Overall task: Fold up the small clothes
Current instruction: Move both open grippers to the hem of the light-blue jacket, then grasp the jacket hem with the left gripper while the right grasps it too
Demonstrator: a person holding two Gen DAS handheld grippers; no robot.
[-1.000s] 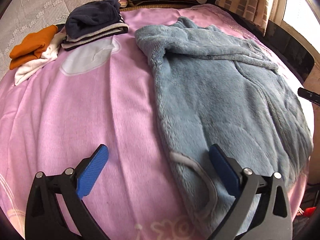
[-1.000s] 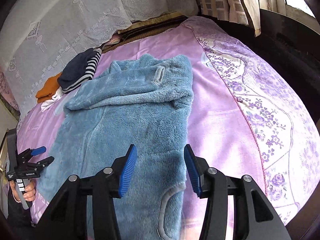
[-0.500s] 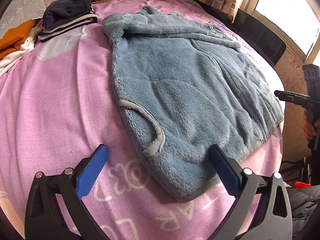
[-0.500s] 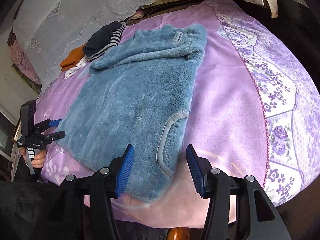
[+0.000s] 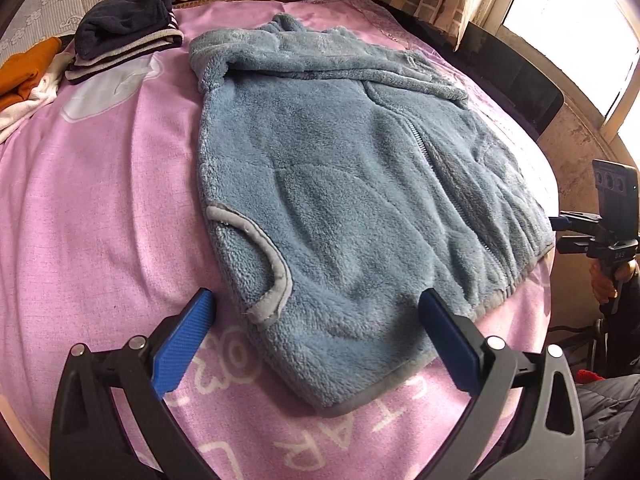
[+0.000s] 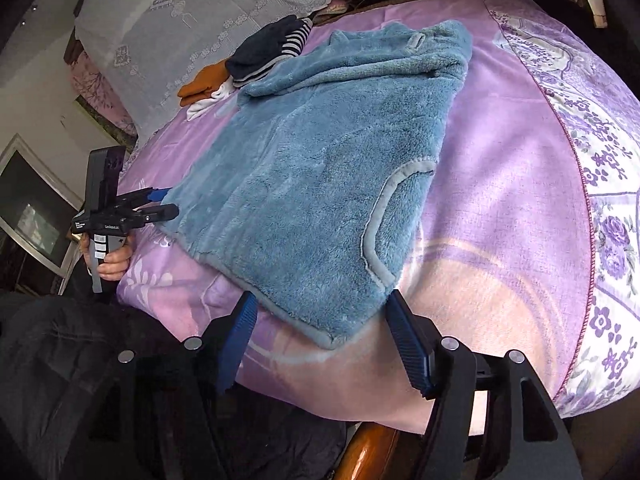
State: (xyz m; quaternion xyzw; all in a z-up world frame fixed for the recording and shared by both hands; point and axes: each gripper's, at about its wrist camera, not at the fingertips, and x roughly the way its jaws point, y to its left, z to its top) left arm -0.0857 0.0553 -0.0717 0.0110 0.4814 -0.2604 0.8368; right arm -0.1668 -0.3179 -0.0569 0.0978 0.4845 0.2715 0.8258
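In the left wrist view, the blue fleece zip-up vest (image 5: 352, 200) is seen spread flat near the pink bedspread's (image 5: 100, 200) front edge; the left gripper (image 5: 316, 320) is held wide open, empty, over the hem corner.

In the right wrist view, the right gripper (image 6: 320, 320), its jaws just opened wider and nothing gripped, is poised at the other hem corner; both corners are best pinched squarely.
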